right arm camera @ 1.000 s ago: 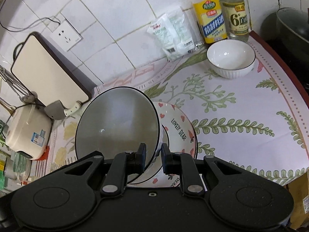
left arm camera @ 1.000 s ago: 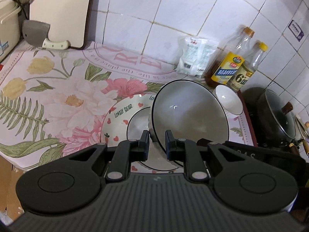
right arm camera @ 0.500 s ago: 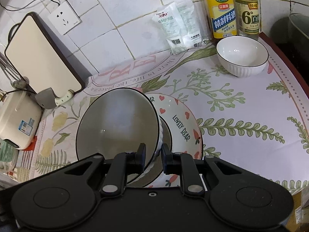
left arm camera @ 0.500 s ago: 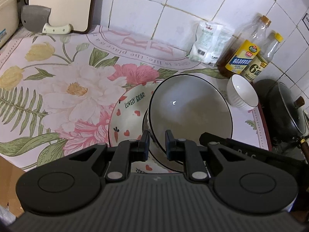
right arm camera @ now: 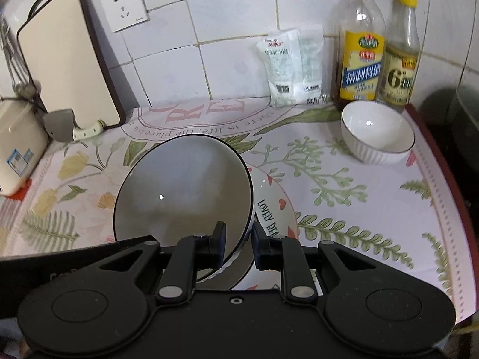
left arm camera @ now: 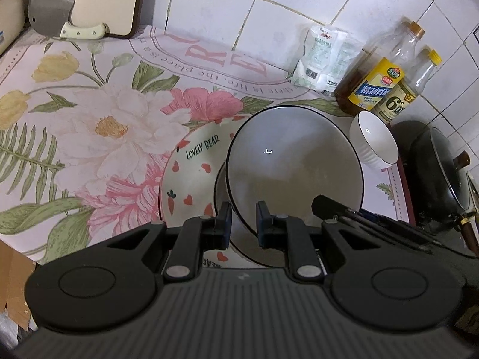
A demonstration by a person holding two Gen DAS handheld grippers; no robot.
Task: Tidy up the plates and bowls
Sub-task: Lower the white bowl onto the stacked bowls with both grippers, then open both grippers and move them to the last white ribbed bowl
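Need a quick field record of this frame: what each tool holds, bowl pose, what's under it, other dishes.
left tool: shut on the large bowl's near rim
right tool: shut on the same bowl's rim
large bowl: grey inside, black rim, tilted, empty
under it: Lovely Bear plate on the floral mat; whether they touch cannot be told
small white bowl: upright on the mat, apart, before two bottles
far left: cutting board leaning on wall, cleaver at its foot
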